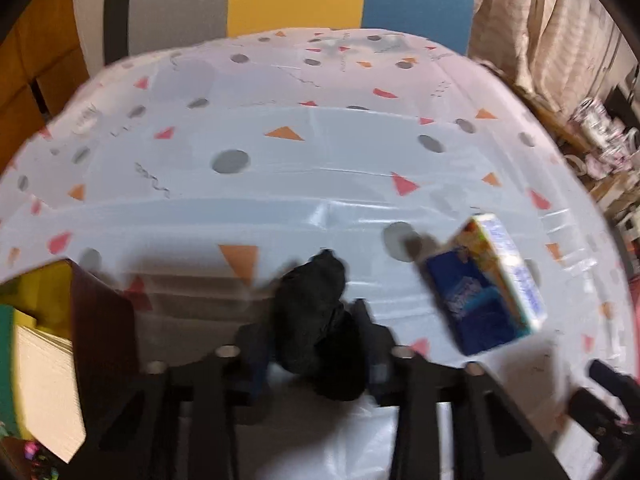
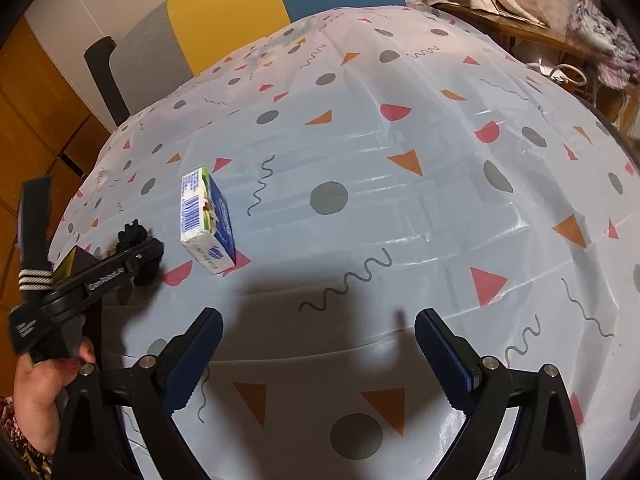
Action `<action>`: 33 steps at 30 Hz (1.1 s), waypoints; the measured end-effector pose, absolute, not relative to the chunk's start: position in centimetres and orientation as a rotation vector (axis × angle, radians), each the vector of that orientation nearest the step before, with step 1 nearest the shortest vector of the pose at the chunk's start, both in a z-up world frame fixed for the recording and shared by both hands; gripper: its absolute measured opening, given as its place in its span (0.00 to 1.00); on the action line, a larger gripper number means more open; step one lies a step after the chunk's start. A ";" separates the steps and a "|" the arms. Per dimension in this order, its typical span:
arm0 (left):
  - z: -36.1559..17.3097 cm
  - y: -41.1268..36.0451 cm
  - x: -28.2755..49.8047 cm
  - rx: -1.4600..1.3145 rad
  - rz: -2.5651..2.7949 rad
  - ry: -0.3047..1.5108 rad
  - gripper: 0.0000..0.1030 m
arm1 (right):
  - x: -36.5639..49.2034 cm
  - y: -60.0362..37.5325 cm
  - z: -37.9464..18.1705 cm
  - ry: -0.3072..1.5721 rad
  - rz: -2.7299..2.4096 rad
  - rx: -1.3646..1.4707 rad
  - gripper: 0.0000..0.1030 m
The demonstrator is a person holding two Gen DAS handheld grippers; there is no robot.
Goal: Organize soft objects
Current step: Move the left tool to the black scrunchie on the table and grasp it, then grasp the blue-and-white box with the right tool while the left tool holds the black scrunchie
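The left gripper (image 1: 316, 340) hangs low over the tabletop (image 2: 400, 200), fingers clamped on a black cloth (image 1: 316, 312) whose length runs away from the camera, while the right gripper (image 2: 318, 348) hovers beside it, fingers apart.

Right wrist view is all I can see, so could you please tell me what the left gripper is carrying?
Observer: The left gripper is shut on a bunched black soft cloth.
Operator: Is anything beside that gripper that my view hides?
Observer: Yes, a dark brown box at the table's left edge, with a white stack inside.
Operator: And the tissue pack's top face?
Observer: The tissue pack shows a blue printed face, lying right of the cloth on the tablecloth.
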State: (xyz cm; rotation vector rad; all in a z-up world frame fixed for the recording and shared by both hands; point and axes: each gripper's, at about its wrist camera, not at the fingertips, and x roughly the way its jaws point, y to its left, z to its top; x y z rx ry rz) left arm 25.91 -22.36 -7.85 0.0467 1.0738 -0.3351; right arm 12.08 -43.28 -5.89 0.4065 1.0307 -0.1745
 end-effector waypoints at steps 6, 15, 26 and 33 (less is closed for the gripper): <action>-7.1 -22.4 23.4 0.010 -0.408 1.081 0.22 | 12.2 -42.8 -6.0 1.032 -0.153 0.401 0.95; -7.6 -22.6 17.5 -0.042 -0.500 1.154 0.22 | 12.1 -42.7 -6.5 1.042 -0.155 0.401 0.95; -8.3 -22.1 11.5 -0.017 -0.520 1.004 0.22 | 12.3 -41.7 -5.9 0.962 -0.114 0.353 0.95; -8.7 -22.2 9.8 0.025 -0.538 0.909 0.22 | 13.1 -39.1 -4.0 0.815 -0.103 0.191 0.90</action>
